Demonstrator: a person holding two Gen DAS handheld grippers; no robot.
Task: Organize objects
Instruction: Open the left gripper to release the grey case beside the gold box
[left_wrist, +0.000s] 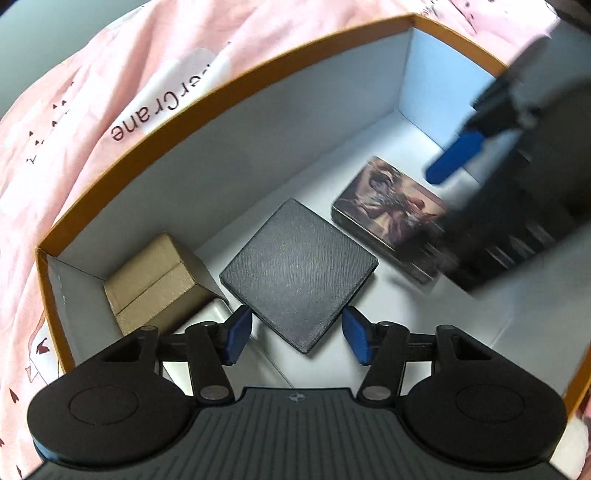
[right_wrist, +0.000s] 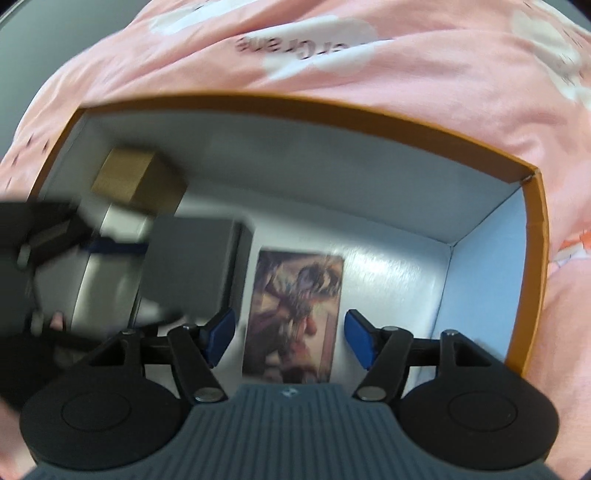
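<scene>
Three items already in the orange-rimmed white cardboard box (left_wrist: 229, 85): tan carton (left_wrist: 155, 284) in its corner, dark grey square case (left_wrist: 299, 273) mid-floor, picture-printed card pack (left_wrist: 388, 218) beside it. Both claws wide & empty, left claw (left_wrist: 298, 334) over the case, right claw (right_wrist: 290, 338) over the pack; prob. only straightening left.

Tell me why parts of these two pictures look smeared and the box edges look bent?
Left wrist view: mostly sharp, but the right tongs streak with motion blur. Right wrist view: blurred nearly throughout, the picture card box soft. Both: fisheye lenses bow the orange box rim.

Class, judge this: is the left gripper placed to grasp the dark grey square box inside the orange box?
Probably yes: the left gripper is open, straddling the dark grey square box's near corner, nothing between.
</scene>
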